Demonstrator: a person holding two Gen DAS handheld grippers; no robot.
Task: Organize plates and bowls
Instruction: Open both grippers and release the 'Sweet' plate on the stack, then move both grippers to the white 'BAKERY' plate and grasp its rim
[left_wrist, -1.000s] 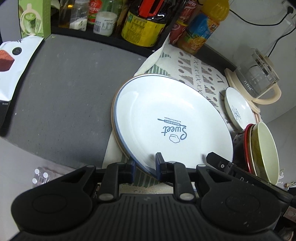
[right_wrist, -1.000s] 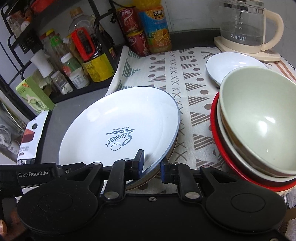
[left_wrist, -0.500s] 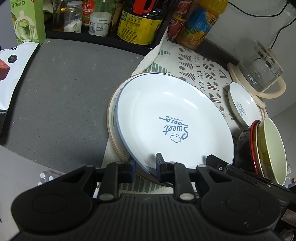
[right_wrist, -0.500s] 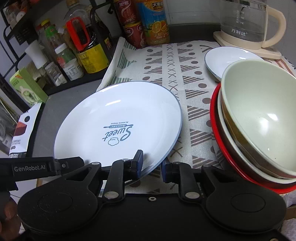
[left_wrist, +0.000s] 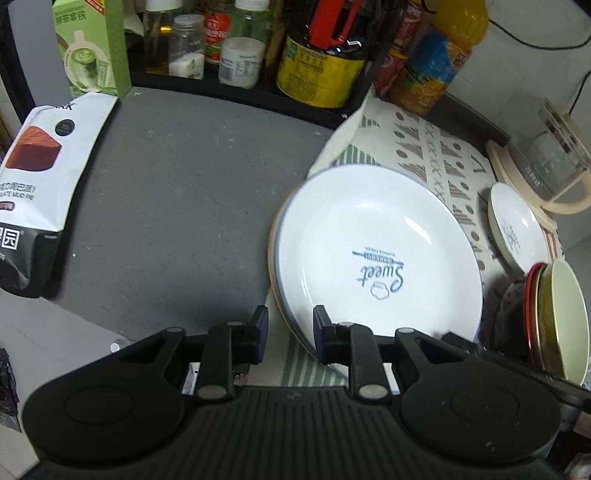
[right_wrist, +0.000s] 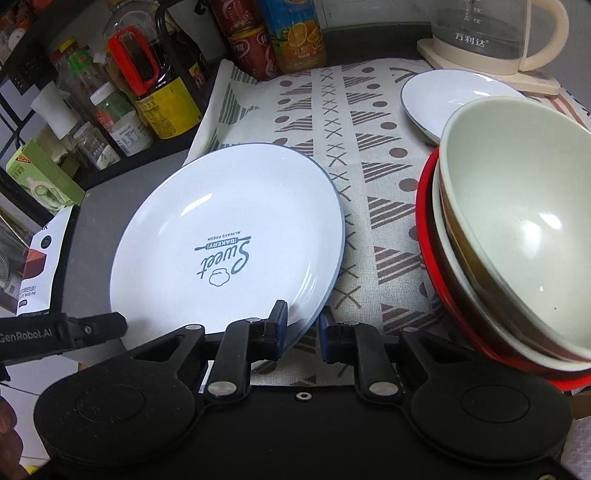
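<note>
A large white plate with a blue rim and "Sweet Bakery" print (left_wrist: 373, 254) (right_wrist: 229, 243) lies on top of another plate whose tan rim (left_wrist: 274, 254) shows at its left. My left gripper (left_wrist: 288, 332) is open, its fingers either side of the plates' near-left rim. My right gripper (right_wrist: 299, 330) is open at the plates' near-right rim, apart from it. A stack of bowls, pale green on top (right_wrist: 517, 221) (left_wrist: 561, 317) with a red one underneath (right_wrist: 424, 229), sits right. A small white plate (right_wrist: 443, 99) (left_wrist: 517, 229) lies behind it.
A patterned cloth (right_wrist: 332, 122) covers the right of the grey counter (left_wrist: 177, 192). A glass kettle (right_wrist: 495, 33) stands at the back right. Bottles, cans and jars (left_wrist: 317, 55) line the back. A snack bag (left_wrist: 33, 192) and a green carton (left_wrist: 92, 48) lie left.
The large plate has come down flat onto the plate below. Both grippers have opened and let go of its rim; the left one has shifted left.
</note>
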